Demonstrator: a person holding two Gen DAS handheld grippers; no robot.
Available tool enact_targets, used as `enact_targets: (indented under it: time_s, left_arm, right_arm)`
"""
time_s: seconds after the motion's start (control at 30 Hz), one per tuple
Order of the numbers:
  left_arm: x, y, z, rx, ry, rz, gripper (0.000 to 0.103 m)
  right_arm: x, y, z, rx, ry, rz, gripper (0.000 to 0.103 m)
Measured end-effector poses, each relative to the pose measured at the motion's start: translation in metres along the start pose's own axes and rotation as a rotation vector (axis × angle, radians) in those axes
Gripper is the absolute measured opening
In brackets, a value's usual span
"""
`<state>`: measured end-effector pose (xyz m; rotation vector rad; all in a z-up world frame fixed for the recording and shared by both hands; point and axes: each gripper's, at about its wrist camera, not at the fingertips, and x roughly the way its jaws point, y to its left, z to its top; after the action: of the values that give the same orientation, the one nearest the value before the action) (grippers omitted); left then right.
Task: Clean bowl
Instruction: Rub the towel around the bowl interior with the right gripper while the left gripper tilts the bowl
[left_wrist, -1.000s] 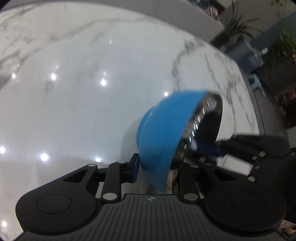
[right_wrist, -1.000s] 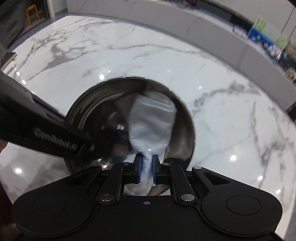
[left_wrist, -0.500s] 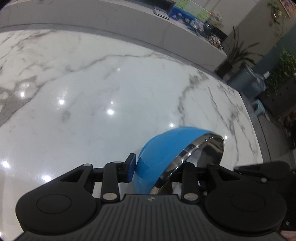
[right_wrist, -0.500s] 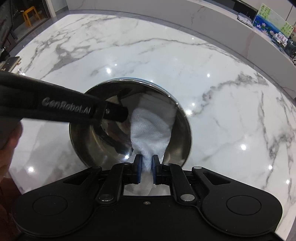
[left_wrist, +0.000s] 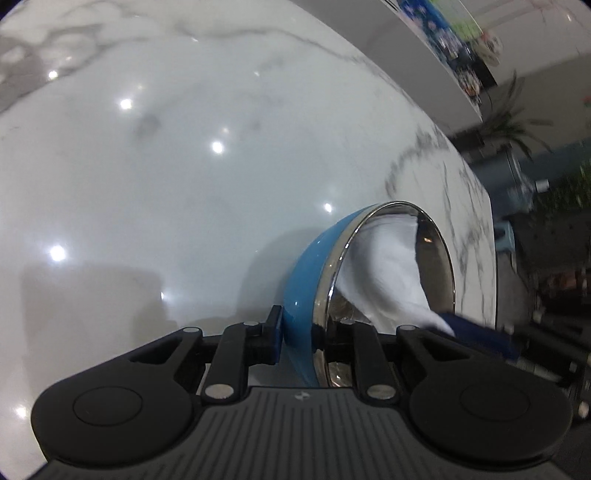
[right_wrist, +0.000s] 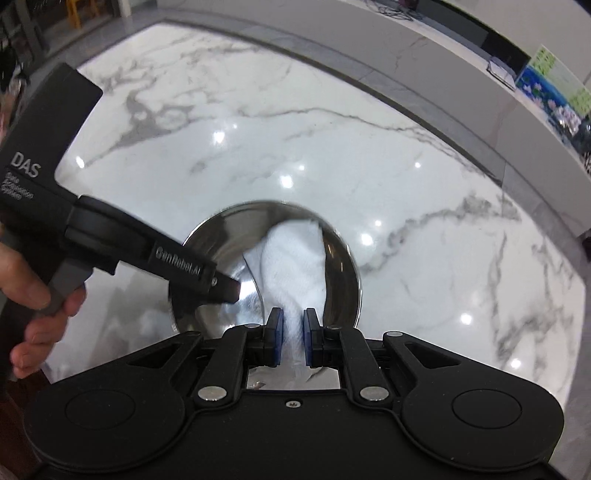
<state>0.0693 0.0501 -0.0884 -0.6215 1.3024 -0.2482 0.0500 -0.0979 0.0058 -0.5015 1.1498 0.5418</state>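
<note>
A bowl (left_wrist: 306, 280), blue outside and steel inside, is tilted on its side over the marble table. My left gripper (left_wrist: 308, 332) has the bowl's wall and rim between its jaws, which are closing; the left blue pad lies against the blue outside. In the right wrist view the bowl (right_wrist: 340, 280) opens toward me, and the left gripper's black finger (right_wrist: 225, 288) reaches over its left rim. My right gripper (right_wrist: 293, 334) is shut on a white cloth (right_wrist: 295, 258) that hangs down into the bowl. In the left wrist view the cloth (left_wrist: 384, 273) drapes across the steel inside.
The glossy white marble table (right_wrist: 369, 147) spreads all around the bowl, its edge close on the right (left_wrist: 491, 236). A grey counter (right_wrist: 424, 48) runs behind it. Plants and a bin (left_wrist: 517, 147) stand beyond the right edge. A person's hand (right_wrist: 33, 291) grips the left handle.
The right gripper has risen with the cloth, so the bowl looks smaller and farther below it. The bowl has sunk lower in the left wrist view, and the cloth now shows inside it.
</note>
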Motion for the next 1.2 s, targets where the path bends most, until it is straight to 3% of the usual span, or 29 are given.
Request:
enact_targets:
  time_s: [0.13, 0.3, 0.4, 0.43, 0.7, 0.97, 1.2]
  left_arm:
    - [0.013, -0.011, -0.006, 0.039, 0.069, -0.028, 0.016]
    - [0.016, -0.020, -0.011, 0.068, 0.071, -0.018, 0.016]
    - [0.019, -0.021, -0.011, 0.068, 0.075, -0.017, 0.016]
    - [0.019, -0.021, -0.011, 0.068, 0.075, -0.017, 0.016]
    - [0.014, -0.020, -0.012, 0.094, 0.072, -0.011, 0.016]
    - [0.013, -0.020, -0.013, 0.099, 0.070, -0.009, 0.017]
    - [0.012, -0.020, -0.014, 0.098, 0.068, -0.007, 0.016]
  right_arm:
    - [0.012, -0.007, -0.004, -0.031, 0.060, -0.011, 0.009]
    - [0.018, -0.016, -0.012, -0.010, 0.068, 0.034, 0.010]
    - [0.015, -0.016, -0.014, -0.032, 0.070, 0.056, 0.032]
    - [0.015, -0.014, -0.015, -0.054, 0.070, 0.045, 0.032]
    - [0.035, -0.006, -0.021, -0.104, 0.101, 0.021, 0.032]
    - [0.041, -0.009, -0.026, -0.062, 0.100, 0.051, 0.020]
    - [0.039, -0.011, -0.026, 0.035, 0.110, 0.202, 0.017]
